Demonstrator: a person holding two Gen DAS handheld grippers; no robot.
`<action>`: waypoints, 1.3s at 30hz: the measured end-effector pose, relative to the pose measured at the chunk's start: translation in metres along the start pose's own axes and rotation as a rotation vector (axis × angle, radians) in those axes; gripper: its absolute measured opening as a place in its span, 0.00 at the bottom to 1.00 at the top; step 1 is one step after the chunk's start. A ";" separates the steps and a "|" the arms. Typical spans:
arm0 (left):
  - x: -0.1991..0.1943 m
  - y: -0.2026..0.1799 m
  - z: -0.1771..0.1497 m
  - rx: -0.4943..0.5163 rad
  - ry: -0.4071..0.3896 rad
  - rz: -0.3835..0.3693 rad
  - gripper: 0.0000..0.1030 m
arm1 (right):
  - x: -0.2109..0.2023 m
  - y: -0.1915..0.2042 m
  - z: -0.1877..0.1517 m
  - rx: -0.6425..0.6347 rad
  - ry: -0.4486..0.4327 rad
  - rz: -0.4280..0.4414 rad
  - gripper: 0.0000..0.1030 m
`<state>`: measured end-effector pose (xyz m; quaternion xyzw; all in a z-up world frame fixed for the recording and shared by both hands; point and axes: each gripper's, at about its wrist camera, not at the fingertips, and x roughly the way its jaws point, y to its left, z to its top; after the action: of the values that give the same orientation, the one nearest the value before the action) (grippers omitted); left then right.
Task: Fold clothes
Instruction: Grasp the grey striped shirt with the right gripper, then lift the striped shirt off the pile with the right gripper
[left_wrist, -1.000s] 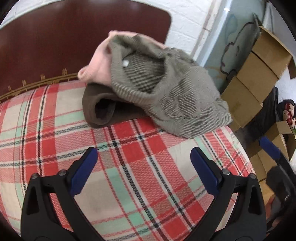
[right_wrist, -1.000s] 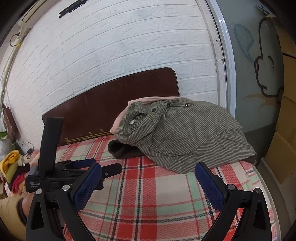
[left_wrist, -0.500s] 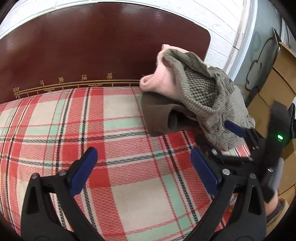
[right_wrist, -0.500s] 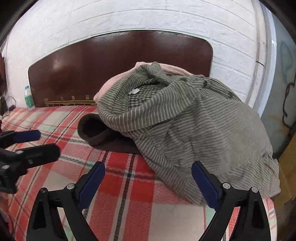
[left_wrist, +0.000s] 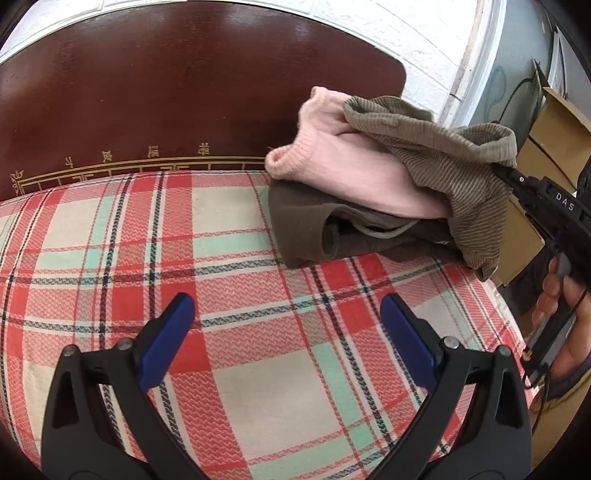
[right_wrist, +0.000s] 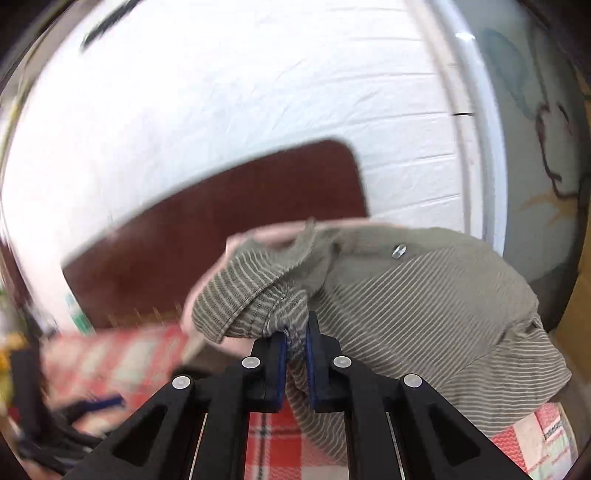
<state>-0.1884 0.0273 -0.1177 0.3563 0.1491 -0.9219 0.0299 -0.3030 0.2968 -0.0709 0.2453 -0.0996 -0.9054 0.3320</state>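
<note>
A pile of clothes lies at the far right of the bed: a grey-green striped shirt (left_wrist: 454, 162) on top, a pink sweater (left_wrist: 343, 166) under it and a dark brown garment (left_wrist: 317, 221) at the bottom. My right gripper (right_wrist: 295, 338) is shut on a fold of the striped shirt (right_wrist: 424, 295) and lifts it a little; it also shows in the left wrist view (left_wrist: 496, 170). My left gripper (left_wrist: 286, 321) is open and empty over the plaid bedspread (left_wrist: 221, 280), in front of the pile.
A dark red headboard (left_wrist: 166, 103) stands behind the bed against a white brick wall (right_wrist: 221, 110). Cardboard boxes (left_wrist: 546, 144) are stacked beyond the bed's right edge.
My right gripper moved in to the pile and shut on the striped shirt, bunching it upward. My left gripper swung slightly left, still open.
</note>
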 end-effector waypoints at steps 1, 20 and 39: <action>-0.001 -0.001 0.000 0.005 -0.002 -0.003 0.98 | -0.007 -0.007 0.005 0.009 -0.012 0.003 0.07; -0.011 0.005 0.002 0.018 -0.015 -0.004 0.98 | 0.058 0.041 -0.044 -0.373 0.120 -0.131 0.06; -0.059 -0.034 0.031 0.172 -0.107 -0.113 0.98 | -0.179 -0.034 0.130 0.125 -0.172 0.281 0.06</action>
<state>-0.1702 0.0475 -0.0475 0.2988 0.0874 -0.9493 -0.0451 -0.2703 0.4410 0.0968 0.1708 -0.2172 -0.8597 0.4296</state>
